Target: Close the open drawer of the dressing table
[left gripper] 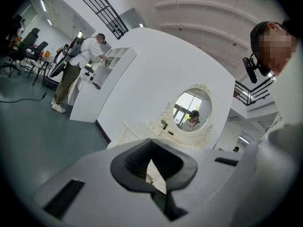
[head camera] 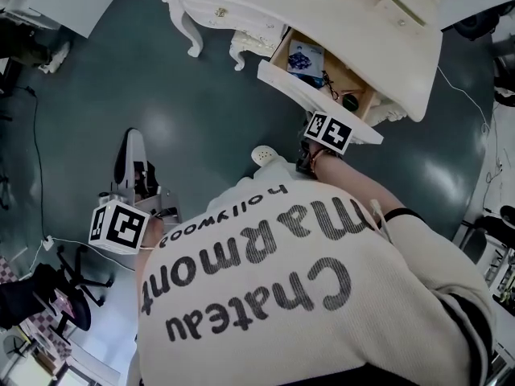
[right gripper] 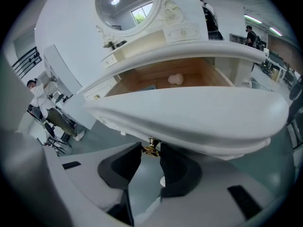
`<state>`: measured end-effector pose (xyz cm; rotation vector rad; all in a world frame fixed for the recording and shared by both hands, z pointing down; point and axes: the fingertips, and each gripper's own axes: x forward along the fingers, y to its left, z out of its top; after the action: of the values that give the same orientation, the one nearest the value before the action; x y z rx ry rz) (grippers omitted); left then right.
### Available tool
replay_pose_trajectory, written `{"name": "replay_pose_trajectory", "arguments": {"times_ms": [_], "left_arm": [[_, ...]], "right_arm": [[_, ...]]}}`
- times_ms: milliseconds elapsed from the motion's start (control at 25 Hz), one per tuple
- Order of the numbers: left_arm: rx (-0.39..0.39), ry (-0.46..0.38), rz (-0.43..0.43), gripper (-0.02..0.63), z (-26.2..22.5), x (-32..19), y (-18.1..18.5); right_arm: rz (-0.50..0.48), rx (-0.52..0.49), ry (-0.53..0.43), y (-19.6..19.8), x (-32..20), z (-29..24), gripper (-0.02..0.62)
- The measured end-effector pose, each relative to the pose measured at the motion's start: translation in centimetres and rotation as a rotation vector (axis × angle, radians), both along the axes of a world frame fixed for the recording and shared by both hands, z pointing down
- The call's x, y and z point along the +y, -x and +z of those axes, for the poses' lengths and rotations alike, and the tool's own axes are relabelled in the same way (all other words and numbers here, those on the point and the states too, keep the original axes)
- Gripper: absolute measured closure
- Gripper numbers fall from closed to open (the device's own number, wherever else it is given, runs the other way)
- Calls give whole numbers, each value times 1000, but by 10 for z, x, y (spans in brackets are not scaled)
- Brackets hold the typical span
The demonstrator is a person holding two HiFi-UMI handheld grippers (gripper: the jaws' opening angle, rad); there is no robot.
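Note:
The white dressing table (head camera: 338, 22) stands at the top of the head view. Its drawer (head camera: 299, 87) is pulled out, showing a wooden inside with small items. My right gripper (head camera: 328, 132) is at the drawer's curved white front (right gripper: 189, 112). In the right gripper view the small gold knob (right gripper: 150, 149) under that front sits between the dark pads (right gripper: 176, 167), which close on it from both sides. My left gripper (head camera: 121, 225) hangs far off to the left over the floor. Its pads (left gripper: 135, 162) meet with nothing held, and it points at the mirrored table (left gripper: 191, 109) from a distance.
A black and white stand (head camera: 133, 163) rests on the grey-green floor beside my left gripper. An office chair (head camera: 64, 292) is at the lower left, and a cable (head camera: 39, 159) runs along the floor. People (left gripper: 78, 67) work at a white counter far left.

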<state>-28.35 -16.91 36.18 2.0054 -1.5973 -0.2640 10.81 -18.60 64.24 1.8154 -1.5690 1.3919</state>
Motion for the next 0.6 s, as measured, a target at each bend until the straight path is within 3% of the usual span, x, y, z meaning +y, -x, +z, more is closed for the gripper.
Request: {"name": "replay_pose_trajectory", "arguments": {"times_ms": [600], "left_arm": [[9, -3, -49, 597, -4, 6, -1]], "right_arm": [[-87, 54, -18, -13, -20, -1, 455]]}}
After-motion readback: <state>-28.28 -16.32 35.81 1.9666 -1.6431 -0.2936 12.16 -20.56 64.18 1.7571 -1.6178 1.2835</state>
